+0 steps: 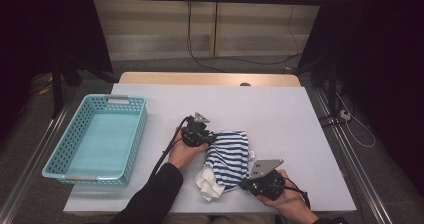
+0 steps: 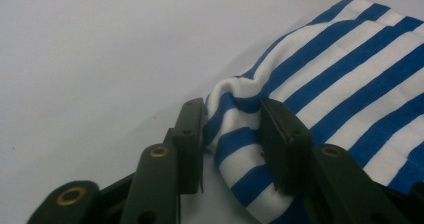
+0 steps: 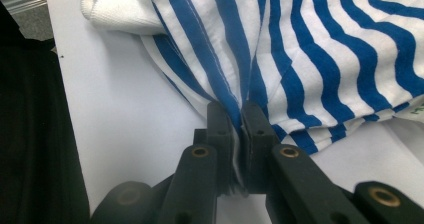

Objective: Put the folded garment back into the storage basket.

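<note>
Striped shirt (image 1: 228,156) lies mid-table, right of the basket (image 1: 98,139). Your right gripper (image 3: 238,116) is clenched on its near edge; your left gripper (image 2: 232,129) pinches its far-left fold.

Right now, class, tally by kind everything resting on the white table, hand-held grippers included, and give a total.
Striped blue-and-white cloth: 1
Turquoise basket: 1
Hand-held grippers: 2, the left hand-held gripper and the right hand-held gripper
Total: 4
</note>
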### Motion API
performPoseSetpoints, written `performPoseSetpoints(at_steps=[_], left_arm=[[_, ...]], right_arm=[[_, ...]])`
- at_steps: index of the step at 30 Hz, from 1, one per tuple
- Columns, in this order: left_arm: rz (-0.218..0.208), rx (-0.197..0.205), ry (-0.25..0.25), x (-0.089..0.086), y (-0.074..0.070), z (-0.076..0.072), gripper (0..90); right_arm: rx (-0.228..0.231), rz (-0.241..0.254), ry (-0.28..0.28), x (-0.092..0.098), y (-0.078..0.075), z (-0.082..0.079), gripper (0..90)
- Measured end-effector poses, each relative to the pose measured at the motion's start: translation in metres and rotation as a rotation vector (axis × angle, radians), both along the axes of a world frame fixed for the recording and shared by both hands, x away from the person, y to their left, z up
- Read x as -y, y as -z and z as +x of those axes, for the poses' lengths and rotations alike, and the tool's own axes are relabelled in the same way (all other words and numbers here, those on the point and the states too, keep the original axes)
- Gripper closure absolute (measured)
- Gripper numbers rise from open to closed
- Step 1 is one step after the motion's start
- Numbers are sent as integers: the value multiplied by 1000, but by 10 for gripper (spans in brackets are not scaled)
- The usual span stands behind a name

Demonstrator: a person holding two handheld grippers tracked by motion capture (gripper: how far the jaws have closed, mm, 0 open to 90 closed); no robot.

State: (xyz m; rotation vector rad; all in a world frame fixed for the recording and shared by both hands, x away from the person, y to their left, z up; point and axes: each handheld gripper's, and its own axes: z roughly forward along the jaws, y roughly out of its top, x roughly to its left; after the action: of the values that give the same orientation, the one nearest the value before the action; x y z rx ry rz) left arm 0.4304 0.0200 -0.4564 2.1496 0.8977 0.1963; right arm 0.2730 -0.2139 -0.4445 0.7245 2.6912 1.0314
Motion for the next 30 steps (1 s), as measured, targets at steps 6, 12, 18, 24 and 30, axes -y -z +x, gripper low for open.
performPoseSetpoints(at_steps=[6, 12, 18, 24, 30], left_arm=[[-21, -25, 23, 0, 0, 0, 775], [-62, -47, 5, -3, 2, 1, 801], [-76, -38, -1, -4, 1, 2, 803], [-65, -7, 37, -10, -4, 0, 803], [-108, -15, 25, -20, -9, -1, 803]], right_arm=[[-3, 6, -3, 0, 0, 0, 855], [-6, 31, -2, 1, -1, 0, 858], [-3, 60, 3, 4, -3, 0, 860], [0, 93, 5, 5, -6, -1, 861], [0, 115, 13, 4, -7, -1, 861]])
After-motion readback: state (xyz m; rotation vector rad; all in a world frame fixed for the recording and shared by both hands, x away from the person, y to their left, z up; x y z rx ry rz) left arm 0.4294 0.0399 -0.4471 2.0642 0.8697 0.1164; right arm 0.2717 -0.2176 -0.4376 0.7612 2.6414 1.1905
